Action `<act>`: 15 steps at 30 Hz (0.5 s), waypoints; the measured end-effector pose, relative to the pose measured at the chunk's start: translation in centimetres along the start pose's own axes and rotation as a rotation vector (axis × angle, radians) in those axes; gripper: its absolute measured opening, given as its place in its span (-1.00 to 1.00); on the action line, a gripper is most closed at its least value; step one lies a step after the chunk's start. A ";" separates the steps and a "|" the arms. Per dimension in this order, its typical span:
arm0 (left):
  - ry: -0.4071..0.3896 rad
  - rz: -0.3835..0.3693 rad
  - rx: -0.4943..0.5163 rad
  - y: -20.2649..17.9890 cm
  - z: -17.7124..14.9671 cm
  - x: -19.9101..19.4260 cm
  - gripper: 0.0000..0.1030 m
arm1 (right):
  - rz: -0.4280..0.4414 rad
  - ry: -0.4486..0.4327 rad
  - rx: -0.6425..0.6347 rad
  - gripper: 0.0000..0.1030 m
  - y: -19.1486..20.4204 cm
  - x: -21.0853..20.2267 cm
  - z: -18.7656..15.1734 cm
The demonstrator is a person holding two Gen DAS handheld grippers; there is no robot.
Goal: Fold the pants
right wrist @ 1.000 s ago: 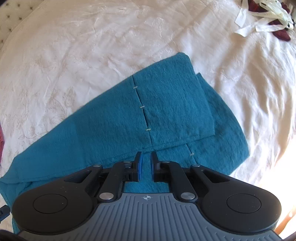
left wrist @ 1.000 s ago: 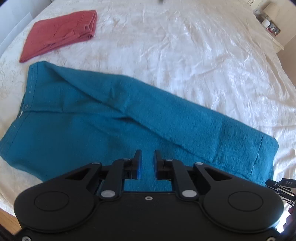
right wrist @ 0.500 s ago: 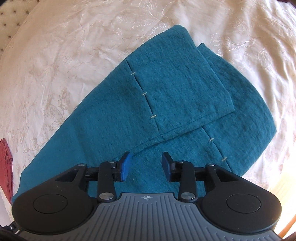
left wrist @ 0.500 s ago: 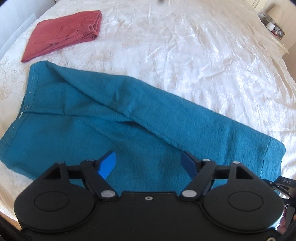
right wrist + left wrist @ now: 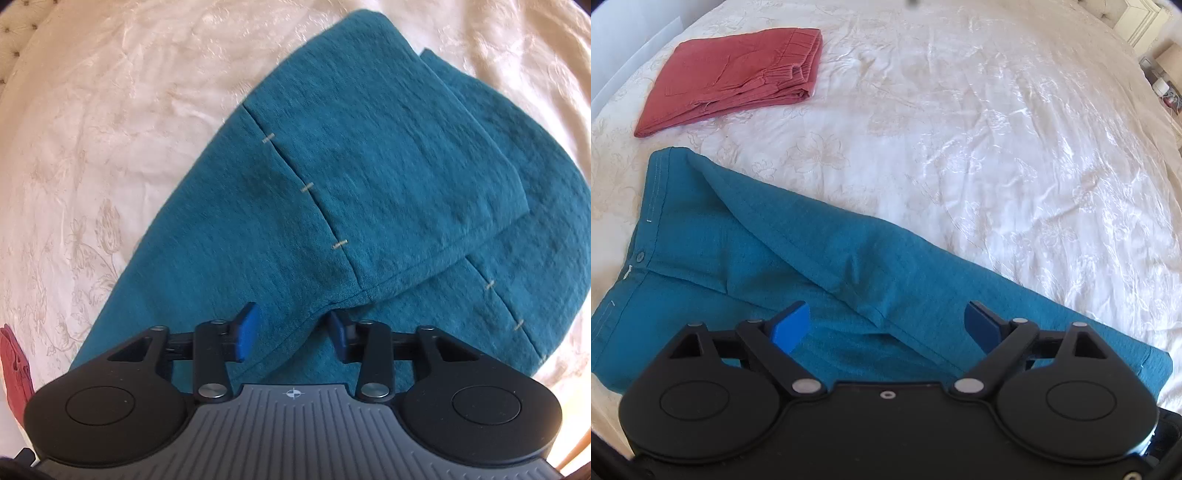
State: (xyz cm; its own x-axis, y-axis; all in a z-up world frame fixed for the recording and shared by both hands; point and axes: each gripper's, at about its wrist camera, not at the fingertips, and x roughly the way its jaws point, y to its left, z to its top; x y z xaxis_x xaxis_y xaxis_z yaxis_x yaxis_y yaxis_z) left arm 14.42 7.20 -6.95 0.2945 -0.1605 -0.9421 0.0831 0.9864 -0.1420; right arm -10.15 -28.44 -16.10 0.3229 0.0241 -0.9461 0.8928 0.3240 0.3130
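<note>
Teal pants (image 5: 746, 258) lie half-folded on the bedspread (image 5: 979, 122); left gripper (image 5: 886, 325) hovers spread wide, right gripper (image 5: 293, 334) narrower, leg edge between fingers, cuffs at 1 o'clock.

This is a bedroom in a home. A wide bed takes up nearly the whole left wrist view, covered by a cream bedspread (image 5: 960, 122) with a pale woven flower pattern and soft creases, and clothes lie on it: teal pants (image 5: 820, 254) spread along the near edge and a folded red garment (image 5: 735, 77) toward the far left corner. Beyond the bed's far right corner stands a cream bedside cabinet (image 5: 1145, 22), and the right wrist view catches a buttoned, tufted headboard (image 5: 16, 27) at its top left.
</note>
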 end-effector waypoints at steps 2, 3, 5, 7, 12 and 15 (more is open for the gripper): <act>0.003 0.009 -0.024 0.6 1.0 0.8 0.80 | -0.009 -0.022 -0.040 -0.90 0.8 -0.6 0.3; 0.009 0.014 -0.040 1.0 1.6 1.4 0.80 | -0.002 -0.035 -0.042 -0.90 1.0 -0.9 0.5; 0.025 0.023 -0.071 1.8 2.7 2.5 0.80 | 0.005 -0.051 -0.042 -0.90 1.3 -1.6 0.8; 0.040 0.031 -0.101 2.5 3.7 3.5 0.80 | 0.002 -0.058 -0.042 -0.90 1.5 -2.0 1.1; 0.068 0.061 -0.183 4.9 5.0 5.2 0.80 | -0.015 -0.041 -0.055 -0.90 1.7 -2.3 1.8; 0.073 0.083 -0.222 6.4 5.3 5.6 0.81 | -0.035 -0.042 -0.085 -0.90 2.3 -2.0 2.1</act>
State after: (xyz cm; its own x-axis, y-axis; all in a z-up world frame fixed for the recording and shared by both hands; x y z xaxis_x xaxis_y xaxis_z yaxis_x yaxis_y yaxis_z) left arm 21.68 12.37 -11.52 0.2213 -0.0834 -0.9716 -0.1523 0.9812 -0.1189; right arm -8.11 -29.70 -13.36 0.3063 -0.0276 -0.9515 0.8746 0.4027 0.2699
